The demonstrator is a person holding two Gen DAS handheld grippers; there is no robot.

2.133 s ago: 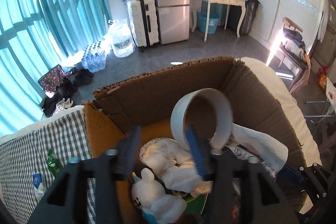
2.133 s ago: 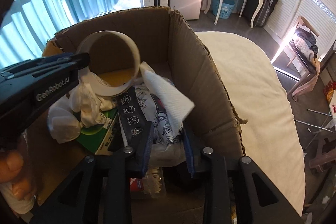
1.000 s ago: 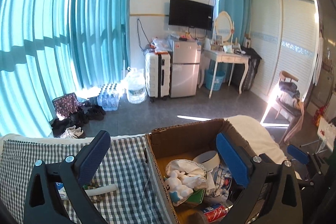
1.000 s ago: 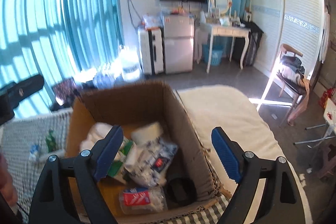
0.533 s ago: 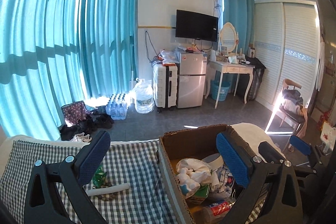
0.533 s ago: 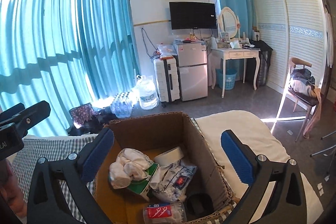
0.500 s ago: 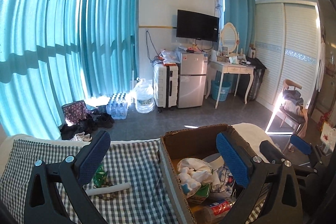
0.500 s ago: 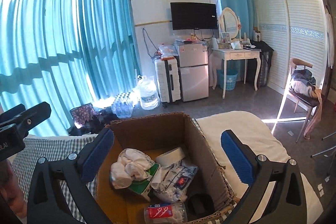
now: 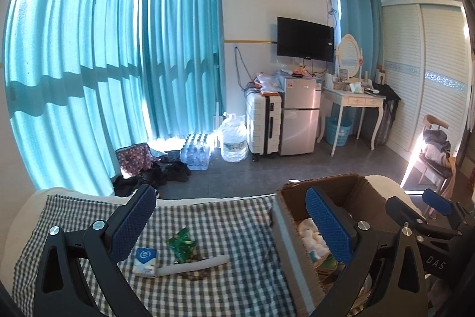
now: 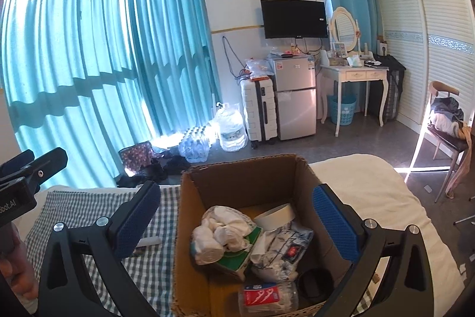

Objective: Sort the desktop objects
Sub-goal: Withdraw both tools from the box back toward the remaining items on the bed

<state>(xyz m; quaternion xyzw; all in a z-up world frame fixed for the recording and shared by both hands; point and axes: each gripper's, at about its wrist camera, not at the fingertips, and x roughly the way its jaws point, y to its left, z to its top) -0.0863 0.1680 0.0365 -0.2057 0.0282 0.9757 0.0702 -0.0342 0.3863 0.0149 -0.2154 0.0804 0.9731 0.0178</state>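
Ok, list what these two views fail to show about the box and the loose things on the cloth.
- Box, left wrist view: the left tool's right finger covers most of the contents.
- Box bottom, right wrist view: hidden under the piled things; the near wall is cut off by the frame edge.
- Small white packet: print too small to read.
- White tube, right wrist view: mostly behind the right tool's left finger.

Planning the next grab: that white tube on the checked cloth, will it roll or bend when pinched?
The white tube looks round and lies flat on the checked cloth, so a sideways nudge would probably roll it. It looks straight, so likely fairly stiff, and probably light.
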